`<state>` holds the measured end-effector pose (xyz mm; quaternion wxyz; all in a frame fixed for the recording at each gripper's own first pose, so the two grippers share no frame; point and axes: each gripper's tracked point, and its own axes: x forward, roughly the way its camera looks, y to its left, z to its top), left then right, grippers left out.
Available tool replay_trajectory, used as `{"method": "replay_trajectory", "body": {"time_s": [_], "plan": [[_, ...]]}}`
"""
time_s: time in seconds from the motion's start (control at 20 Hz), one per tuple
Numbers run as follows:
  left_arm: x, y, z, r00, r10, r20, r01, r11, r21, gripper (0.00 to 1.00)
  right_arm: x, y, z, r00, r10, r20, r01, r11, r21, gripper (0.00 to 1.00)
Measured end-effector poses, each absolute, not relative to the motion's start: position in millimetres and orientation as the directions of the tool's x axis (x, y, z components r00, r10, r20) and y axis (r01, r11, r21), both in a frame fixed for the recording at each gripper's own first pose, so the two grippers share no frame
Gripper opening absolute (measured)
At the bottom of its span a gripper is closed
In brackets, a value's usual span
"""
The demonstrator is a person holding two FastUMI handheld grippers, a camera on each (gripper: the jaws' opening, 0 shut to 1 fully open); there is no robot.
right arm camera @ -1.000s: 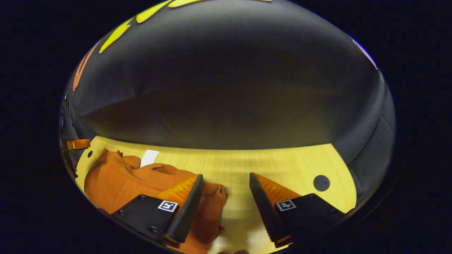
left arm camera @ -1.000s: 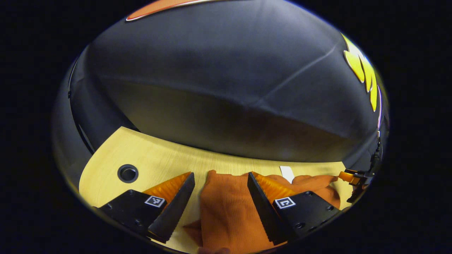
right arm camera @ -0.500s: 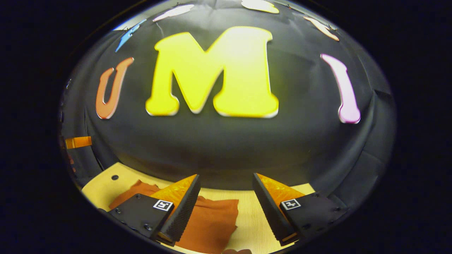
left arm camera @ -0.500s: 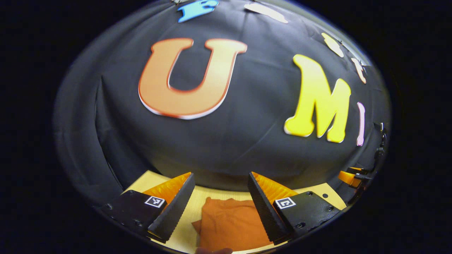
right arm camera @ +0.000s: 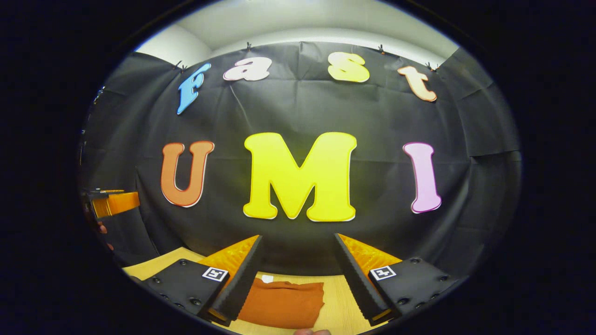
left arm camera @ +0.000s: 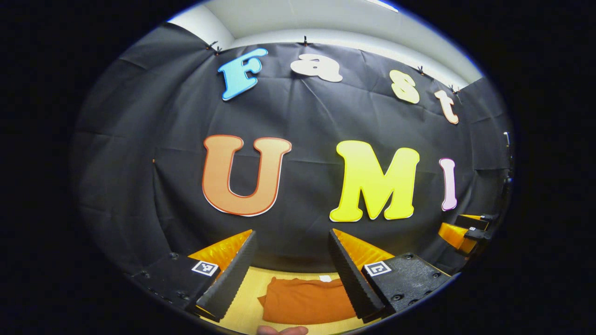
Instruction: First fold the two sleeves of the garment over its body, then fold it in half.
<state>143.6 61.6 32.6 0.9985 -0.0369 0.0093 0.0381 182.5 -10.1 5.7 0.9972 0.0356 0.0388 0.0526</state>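
Where the left gripper view looks along its own fingers, the left gripper (left arm camera: 291,274) stands spread and empty above the wooden table (left arm camera: 242,311), with the folded orange garment (left arm camera: 307,300) lying flat between and below its fingers and the other gripper at the right edge. Seen from the right gripper view, the right gripper (right arm camera: 298,279) is likewise spread, holding nothing, the garment (right arm camera: 284,302) on the table (right arm camera: 337,307) just beside its left finger (right arm camera: 237,284).

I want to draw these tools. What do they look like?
Each tool, left and right, has two long wedge-shaped fingers with ridged, saw-toothed inner faces. The fingers sit on flat black blocks dotted with small screws. Every block carries a little square black-and-white marker. No cables or sleeves show.
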Motion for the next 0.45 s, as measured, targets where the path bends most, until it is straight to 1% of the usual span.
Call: {"method": "replay_trajectory", "body": {"time_s": [0.05,0.1,0.15,0.2,0.35,0.45], "plan": [[133.7,53.0,31.3,0.998,0.066,-0.015,-0.067,0.995,-0.071,0.92,174.4,-10.3,9.6,0.993,0.098,-0.069,-0.092,0.993,0.080,0.94],[123.6,45.1,26.2,0.998,0.059,-0.019,-0.060,0.996,-0.062,0.98,171.3,-9.2,8.1,0.993,0.100,-0.067,-0.094,0.992,0.089,0.94],[115.8,41.8,24.8,0.998,0.062,-0.015,-0.063,0.997,-0.052,0.93,165.7,-7.1,6.4,0.992,0.108,-0.070,-0.101,0.991,0.092,0.96],[106.9,38.6,25.2,0.998,0.060,-0.007,-0.060,0.997,-0.048,0.98,157.1,-5.9,3.9,0.991,0.114,-0.072,-0.107,0.990,0.093,0.96],[95.4,28.7,26.3,0.999,0.045,0.009,-0.045,0.998,-0.045,0.98,146.9,-4.9,1.4,0.991,0.112,-0.069,-0.105,0.990,0.090,0.93],[90.4,23.2,22.3,1.000,0.032,0.001,-0.032,0.999,-0.037,0.98,141.0,-3.7,-0.3,0.992,0.104,-0.073,-0.097,0.990,0.099,0.94]]}}
